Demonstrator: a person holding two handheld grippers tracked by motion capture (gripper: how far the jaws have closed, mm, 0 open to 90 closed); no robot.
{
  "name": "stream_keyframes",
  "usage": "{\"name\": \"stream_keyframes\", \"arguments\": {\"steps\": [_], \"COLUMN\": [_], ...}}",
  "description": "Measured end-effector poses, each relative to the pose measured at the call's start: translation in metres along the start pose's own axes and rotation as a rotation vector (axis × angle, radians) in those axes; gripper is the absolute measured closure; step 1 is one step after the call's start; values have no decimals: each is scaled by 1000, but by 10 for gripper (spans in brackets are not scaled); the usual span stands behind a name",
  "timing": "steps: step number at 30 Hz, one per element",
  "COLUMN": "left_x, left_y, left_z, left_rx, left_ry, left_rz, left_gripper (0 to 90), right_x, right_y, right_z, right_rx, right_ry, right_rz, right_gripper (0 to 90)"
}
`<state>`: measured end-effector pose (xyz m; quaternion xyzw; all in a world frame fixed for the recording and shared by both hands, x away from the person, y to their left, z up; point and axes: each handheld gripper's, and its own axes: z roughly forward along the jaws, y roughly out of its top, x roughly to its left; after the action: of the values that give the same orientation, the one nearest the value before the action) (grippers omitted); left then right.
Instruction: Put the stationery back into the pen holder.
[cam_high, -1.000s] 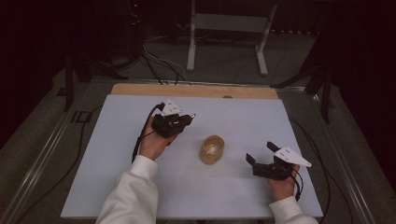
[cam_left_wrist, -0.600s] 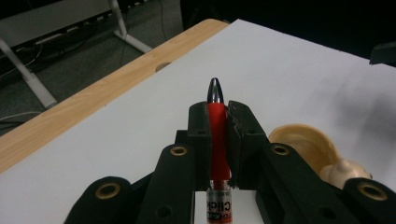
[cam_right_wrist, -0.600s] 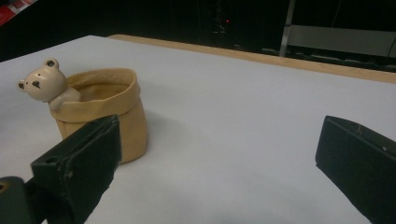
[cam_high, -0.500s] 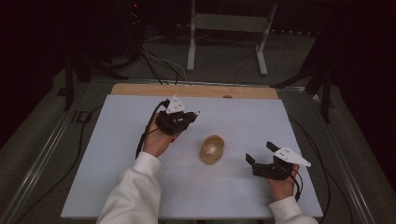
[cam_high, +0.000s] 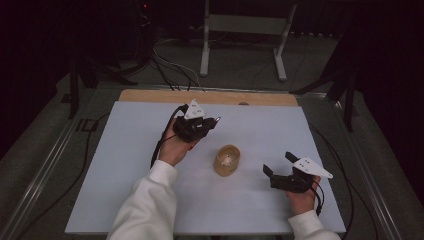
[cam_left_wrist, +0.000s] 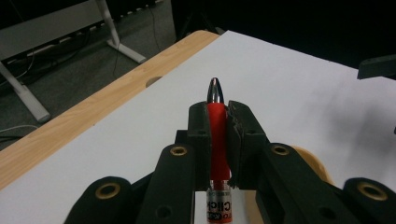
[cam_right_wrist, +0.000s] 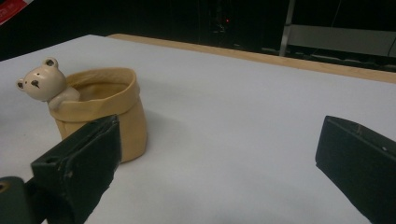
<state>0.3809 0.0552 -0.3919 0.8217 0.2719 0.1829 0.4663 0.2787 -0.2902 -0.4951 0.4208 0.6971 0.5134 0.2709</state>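
Our left tool (cam_high: 212, 121) clamps the red pen (cam_left_wrist: 218, 135) above bare worktop (cam_high: 125, 165) — pot (cam_high: 227, 160) nearby; right tool (cam_high: 280, 165) gapes wide

White table top (cam_high: 125, 165) mostly bare. One obstacle at centre: tan bear pot (cam_high: 227, 159), standing upright with its mouth open at the top, nothing above it. Left gripper (cam_high: 216, 120) with red pen (cam_left_wrist: 217, 140) clamped sits far-left of pot, free gap between them. Right gripper (cam_high: 279, 164), jaws wide apart, near-right of pot, bare table between. Far side: wooden strip (cam_high: 210, 96) along table edge, low. Beyond table, white stand legs (cam_high: 280, 55) and floor cables (cam_high: 175, 67), well apart.
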Motion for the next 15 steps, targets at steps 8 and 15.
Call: {"name": "stream_keyframes", "arguments": {"steps": [8, 15], "left_x": [-5, -9], "left_y": [7, 13], "left_z": [5, 12], "left_rx": [-9, -21], "left_ry": [-18, -40], "left_rz": [6, 9], "left_gripper": [813, 813], "right_x": [0, 0], "right_y": [0, 0], "right_z": [0, 0], "right_rx": [-2, -3], "right_ry": [1, 1], "right_rz": [1, 1], "right_gripper": [10, 10]}}
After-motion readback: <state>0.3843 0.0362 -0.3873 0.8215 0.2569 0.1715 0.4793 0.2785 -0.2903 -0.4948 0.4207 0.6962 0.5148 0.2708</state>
